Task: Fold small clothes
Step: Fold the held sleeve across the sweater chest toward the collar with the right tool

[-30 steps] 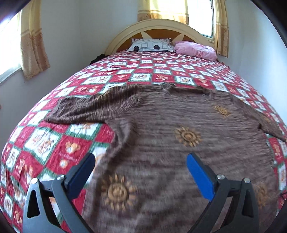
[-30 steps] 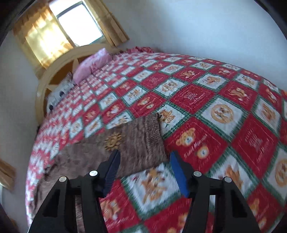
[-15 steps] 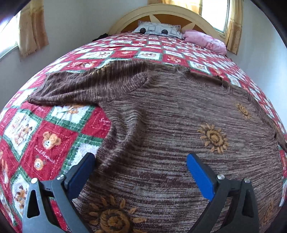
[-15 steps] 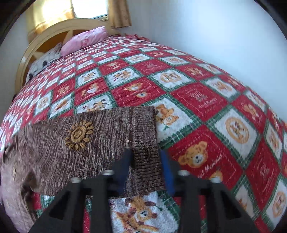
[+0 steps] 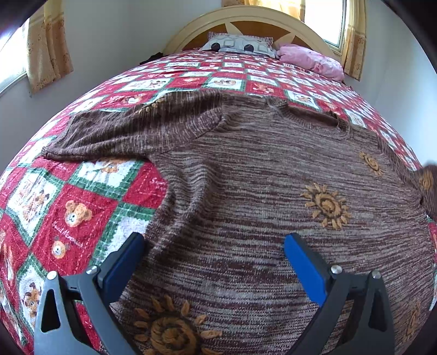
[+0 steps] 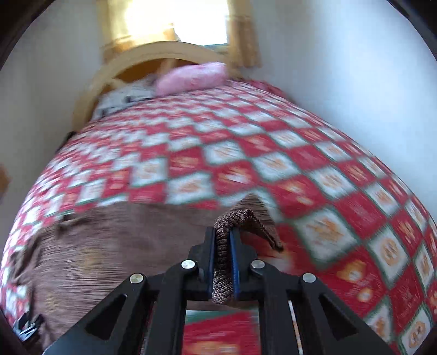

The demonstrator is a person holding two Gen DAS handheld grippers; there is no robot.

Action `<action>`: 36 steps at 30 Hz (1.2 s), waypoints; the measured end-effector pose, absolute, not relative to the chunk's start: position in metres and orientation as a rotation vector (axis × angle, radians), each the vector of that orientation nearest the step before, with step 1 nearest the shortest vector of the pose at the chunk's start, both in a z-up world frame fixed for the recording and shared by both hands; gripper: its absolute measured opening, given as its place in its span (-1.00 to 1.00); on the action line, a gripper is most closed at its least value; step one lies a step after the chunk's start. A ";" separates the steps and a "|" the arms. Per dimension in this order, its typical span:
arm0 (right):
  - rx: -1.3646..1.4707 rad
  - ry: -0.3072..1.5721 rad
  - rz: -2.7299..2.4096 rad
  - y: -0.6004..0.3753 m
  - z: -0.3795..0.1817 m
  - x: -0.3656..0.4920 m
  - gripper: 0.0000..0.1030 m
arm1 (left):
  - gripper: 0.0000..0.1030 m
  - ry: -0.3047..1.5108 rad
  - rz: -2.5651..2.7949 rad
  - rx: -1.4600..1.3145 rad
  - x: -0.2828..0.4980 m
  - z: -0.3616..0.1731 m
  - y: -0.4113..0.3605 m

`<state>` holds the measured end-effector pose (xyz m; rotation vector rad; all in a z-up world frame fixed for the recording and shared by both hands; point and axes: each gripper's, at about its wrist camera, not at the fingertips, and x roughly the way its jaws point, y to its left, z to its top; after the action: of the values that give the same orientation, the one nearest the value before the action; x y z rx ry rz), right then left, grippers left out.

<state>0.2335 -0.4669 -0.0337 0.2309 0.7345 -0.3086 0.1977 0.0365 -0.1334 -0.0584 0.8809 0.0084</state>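
A brown knitted sweater (image 5: pixel 245 191) with orange sun motifs lies flat on the bed, one sleeve (image 5: pixel 131 131) stretched out to the left. My left gripper (image 5: pixel 213 254) hovers open low over the sweater's body near its left side seam, with nothing pinched. In the blurred right wrist view, my right gripper (image 6: pixel 222 237) is closing its jaws on the ribbed cuff (image 6: pixel 245 218) of the other sleeve. The blue pads press on the cuff and it is lifted off the quilt. The sweater's body (image 6: pixel 95 245) spreads to the left of that grip.
The bed carries a red, green and white teddy-bear quilt (image 5: pixel 68 213). A patterned pillow (image 5: pixel 240 45) and a pink pillow (image 5: pixel 311 61) lie against the arched headboard (image 5: pixel 245 19). A white wall (image 6: pixel 355 82) runs close along the bed's right side. Curtained windows flank the headboard.
My right gripper went from open astride the sleeve cuff to shut on it, then lifted it and swung left. My left gripper sank closer to the sweater, then stayed still.
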 end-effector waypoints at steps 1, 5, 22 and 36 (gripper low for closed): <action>0.220 0.723 -0.255 -0.444 -0.027 0.241 -0.82 | 1.00 0.880 0.008 -0.059 0.198 -0.133 0.036; 0.190 0.717 -0.065 -0.355 -0.025 0.272 -0.82 | 1.00 0.878 0.003 -0.066 0.198 -0.133 0.038; 0.032 0.861 0.044 -0.211 -0.134 0.321 -0.82 | 1.00 0.865 -0.015 -0.100 0.196 -0.133 0.043; 0.113 0.929 0.113 -0.204 -0.139 0.338 -0.30 | 1.00 0.865 -0.014 -0.097 0.196 -0.134 0.042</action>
<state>0.3376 -0.2036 -0.1385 0.1132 0.9294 0.1134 0.1964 0.0419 -0.1337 -0.0975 0.8650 -0.0143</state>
